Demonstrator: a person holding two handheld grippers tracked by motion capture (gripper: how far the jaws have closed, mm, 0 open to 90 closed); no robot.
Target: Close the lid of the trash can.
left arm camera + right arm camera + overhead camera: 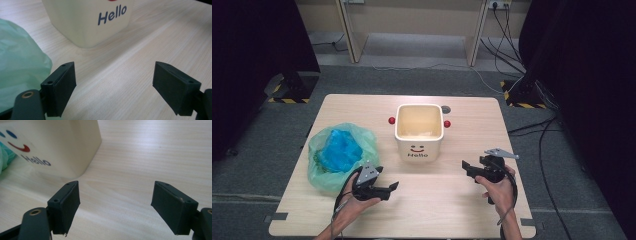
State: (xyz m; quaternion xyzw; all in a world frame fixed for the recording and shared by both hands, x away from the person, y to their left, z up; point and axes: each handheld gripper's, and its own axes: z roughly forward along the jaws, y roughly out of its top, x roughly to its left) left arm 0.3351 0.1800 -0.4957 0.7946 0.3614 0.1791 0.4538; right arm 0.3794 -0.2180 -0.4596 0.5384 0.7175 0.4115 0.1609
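Left gripper [393, 187] and right gripper [465, 165] wide apart, jaws spread.

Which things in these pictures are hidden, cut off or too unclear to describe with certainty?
- High view: the blue object inside the green plastic bag is blurred by the film; what it is cannot be told.
- High view: the floor of the cream bin is washed out by glare, so its contents are unclear.
- Left gripper view: the bin's smiley face is cut off by the top edge.
- High view: the two red knobs beside the bin are too small to identify.
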